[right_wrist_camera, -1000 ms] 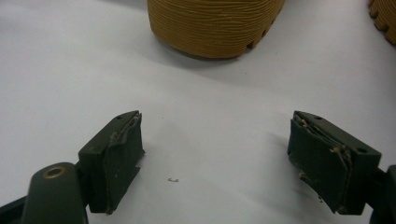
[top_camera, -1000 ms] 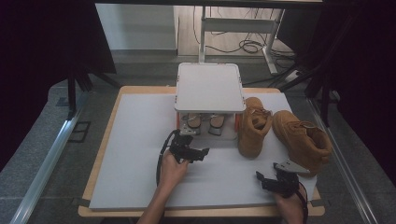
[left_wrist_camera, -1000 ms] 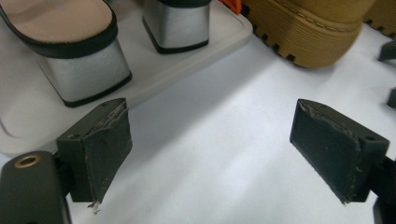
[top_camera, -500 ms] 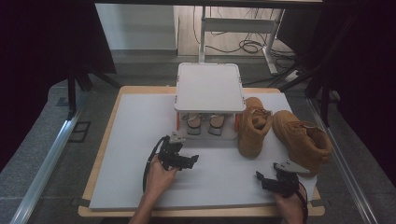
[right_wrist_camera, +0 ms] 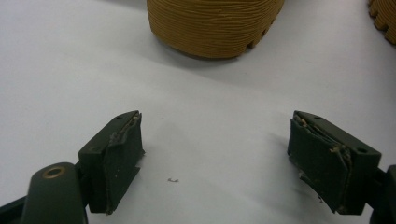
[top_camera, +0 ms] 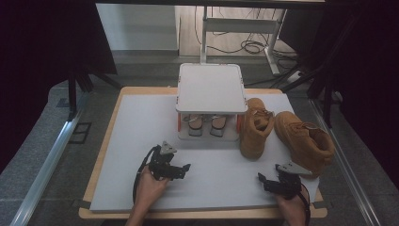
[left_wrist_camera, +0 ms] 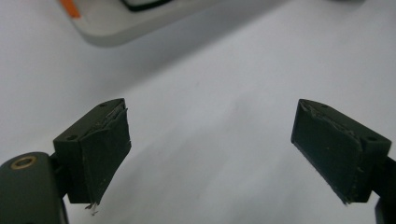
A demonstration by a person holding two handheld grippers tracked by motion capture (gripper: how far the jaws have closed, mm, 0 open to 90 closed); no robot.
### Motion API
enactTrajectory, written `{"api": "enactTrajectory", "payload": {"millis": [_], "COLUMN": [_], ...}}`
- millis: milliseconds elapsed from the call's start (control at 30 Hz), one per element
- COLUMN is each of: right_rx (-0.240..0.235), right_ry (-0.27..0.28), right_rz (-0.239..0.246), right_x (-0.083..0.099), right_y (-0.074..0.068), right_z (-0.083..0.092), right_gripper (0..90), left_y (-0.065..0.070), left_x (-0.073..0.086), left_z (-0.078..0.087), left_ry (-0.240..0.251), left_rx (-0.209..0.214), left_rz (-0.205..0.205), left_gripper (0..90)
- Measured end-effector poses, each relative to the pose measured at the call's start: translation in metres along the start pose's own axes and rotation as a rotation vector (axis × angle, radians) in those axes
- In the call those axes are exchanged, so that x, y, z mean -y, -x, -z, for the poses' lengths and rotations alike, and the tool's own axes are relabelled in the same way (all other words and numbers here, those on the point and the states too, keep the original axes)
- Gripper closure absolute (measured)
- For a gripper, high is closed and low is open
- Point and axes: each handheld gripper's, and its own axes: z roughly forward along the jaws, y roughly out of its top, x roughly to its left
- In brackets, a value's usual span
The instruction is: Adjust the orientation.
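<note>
Now both tools agape: left tool, right tool near boots.

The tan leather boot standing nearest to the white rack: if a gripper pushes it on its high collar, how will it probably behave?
The tan leather boot stands upright on a thick ridged sole, so it probably feels rather heavy and would likely drag on the white table mat more than slide. Its tall open collar looks soft, so a high push may bend the collar or tip the boot.

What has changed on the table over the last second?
The left gripper has drawn back from the white rack toward the table's near left, jaws open and empty. The right gripper, also open, and both tan boots stayed put.
</note>
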Motion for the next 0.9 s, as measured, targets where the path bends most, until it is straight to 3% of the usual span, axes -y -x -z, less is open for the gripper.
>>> {"api": "enactTrajectory", "payload": {"millis": [400,533,900], "right_rx": [0.000,-0.004,-0.017], "right_ry": [-0.005,-0.016,-0.047], "right_rz": [0.002,0.003,0.013], "right_x": [-0.001,-0.002,-0.006], "right_y": [0.000,0.000,0.000], "right_z": [0.000,-0.001,-0.002], "right_gripper": [17.8,16.7,13.9], "left_y": [-0.005,-0.002,-0.002], "left_x": [0.023,0.027,0.028], "left_z": [-0.006,-0.008,-0.008], "left_ry": [-0.049,-0.027,-0.021], "left_rx": [-0.049,-0.075,-0.079], "left_rz": [0.000,-0.020,-0.020], "left_gripper": [11.3,11.0,11.1]}}
